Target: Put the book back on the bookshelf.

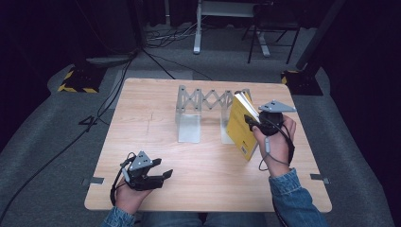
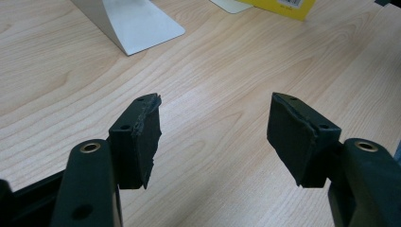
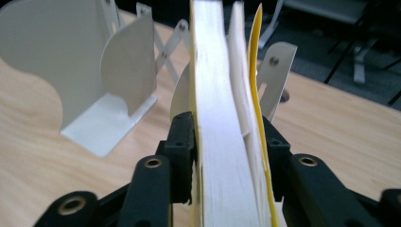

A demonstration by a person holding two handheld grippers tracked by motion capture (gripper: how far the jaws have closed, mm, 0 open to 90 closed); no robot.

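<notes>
A yellow paperback book (image 1: 239,126) stands tilted on the wooden table (image 1: 156,156), right of centre, by the right end of a grey metal expanding bookend rack (image 1: 201,111). My right gripper (image 1: 254,122) is shut on the book's page edge (image 3: 222,142); its jaws press the yellow covers from both sides, and some pages fan loose near the top. The rack's plates (image 3: 66,71) rise just behind and to the left of the book. My left gripper (image 1: 166,175) rests near the table's front left, open, with bare wood between its pads (image 2: 142,142). A corner of the book (image 2: 283,7) lies far ahead.
The rack's left plate foot (image 2: 137,28) lies on the table ahead of the left gripper. Beyond the table are dark floor, cables, a black stand (image 1: 80,78) with yellow-striped base and metal furniture legs (image 1: 198,28). Bare wood spans the table's left half.
</notes>
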